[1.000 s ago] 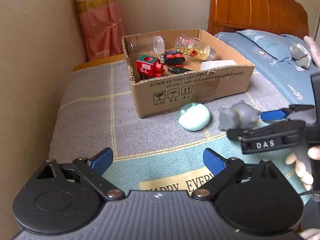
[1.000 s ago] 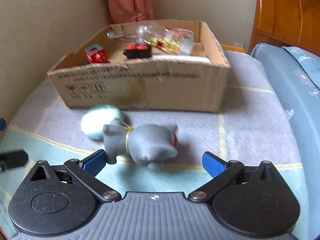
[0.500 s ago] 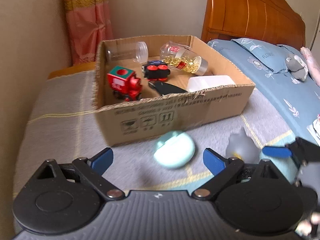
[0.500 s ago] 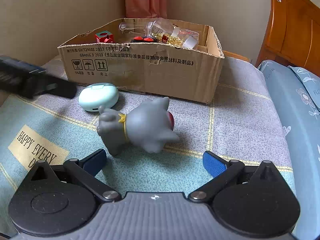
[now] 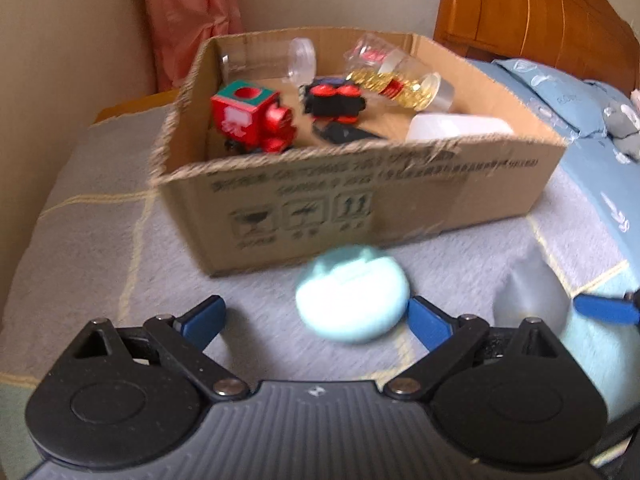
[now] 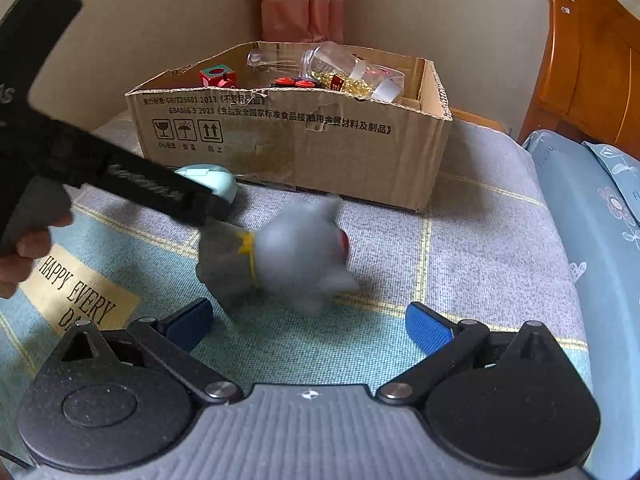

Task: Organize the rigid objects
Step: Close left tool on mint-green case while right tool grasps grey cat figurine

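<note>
The left gripper (image 5: 316,318) is spread wide, a mint case (image 5: 353,294) just ahead by its right finger. The right gripper (image 6: 308,320) gapes too, the grey toy cat (image 6: 280,258) lying just beyond, before the cardboard box (image 6: 296,140).

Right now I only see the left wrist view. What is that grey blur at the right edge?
Observer: A grey cat, a toy with a yellow collar, on the blanket.
Operator: Is the other gripper holding it?
Observer: No. The right gripper is open, and the cat sits just ahead of its fingertips.
Operator: Anything else I miss?
Observer: The blanket has lettering that starts "HAPPY EVERY".
</note>
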A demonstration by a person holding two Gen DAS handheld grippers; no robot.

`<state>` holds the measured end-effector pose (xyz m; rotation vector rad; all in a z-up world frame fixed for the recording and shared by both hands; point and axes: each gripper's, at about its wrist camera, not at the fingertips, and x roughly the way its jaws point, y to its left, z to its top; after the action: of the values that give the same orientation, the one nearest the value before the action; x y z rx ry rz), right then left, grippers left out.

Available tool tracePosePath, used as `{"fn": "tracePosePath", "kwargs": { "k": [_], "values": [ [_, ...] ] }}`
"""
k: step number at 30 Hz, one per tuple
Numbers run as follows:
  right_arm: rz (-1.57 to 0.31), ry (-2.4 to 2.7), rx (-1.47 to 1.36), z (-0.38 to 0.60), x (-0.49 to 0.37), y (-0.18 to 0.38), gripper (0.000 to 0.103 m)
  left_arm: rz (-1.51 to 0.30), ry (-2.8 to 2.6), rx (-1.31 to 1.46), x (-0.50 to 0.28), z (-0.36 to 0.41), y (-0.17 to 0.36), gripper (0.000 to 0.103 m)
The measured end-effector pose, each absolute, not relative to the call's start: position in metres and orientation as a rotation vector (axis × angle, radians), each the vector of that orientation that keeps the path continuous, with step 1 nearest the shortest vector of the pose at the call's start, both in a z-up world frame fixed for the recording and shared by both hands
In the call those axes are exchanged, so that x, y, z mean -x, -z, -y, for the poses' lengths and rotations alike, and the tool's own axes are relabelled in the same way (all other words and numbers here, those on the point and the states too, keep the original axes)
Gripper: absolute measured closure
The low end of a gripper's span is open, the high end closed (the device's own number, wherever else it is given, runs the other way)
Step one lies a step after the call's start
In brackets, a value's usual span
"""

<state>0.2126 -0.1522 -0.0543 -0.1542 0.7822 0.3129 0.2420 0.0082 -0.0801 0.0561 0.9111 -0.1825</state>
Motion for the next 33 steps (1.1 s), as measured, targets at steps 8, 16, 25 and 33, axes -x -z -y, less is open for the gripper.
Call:
{"fn": "tracePosePath", "kwargs": {
  "k": [8, 16, 25, 33],
  "values": [
    [-0.753, -0.326, 0.156, 0.154, -0.210, 0.057, 0.000, -0.882, 0.135, -0.130, -0.226, -0.032, 0.083, 0.001],
    [-0.760, -0.330, 0.159, 0.154, -0.212, 0.056, 0.000, -0.872, 0.200, -0.082, -0.242, -0.012, 0.086, 0.002],
    [-0.752, -0.338, 0.159, 0.154, -0.214, 0.056, 0.000, -0.833, 0.257, -0.102, -0.241, 0.001, 0.080, 0.039],
    [-0.754, -0.353, 0.170, 0.150, -0.221, 0.055, 0.000, -0.828, 0.269, -0.107, -0.237, -0.002, 0.079, 0.042]
  ]
}}
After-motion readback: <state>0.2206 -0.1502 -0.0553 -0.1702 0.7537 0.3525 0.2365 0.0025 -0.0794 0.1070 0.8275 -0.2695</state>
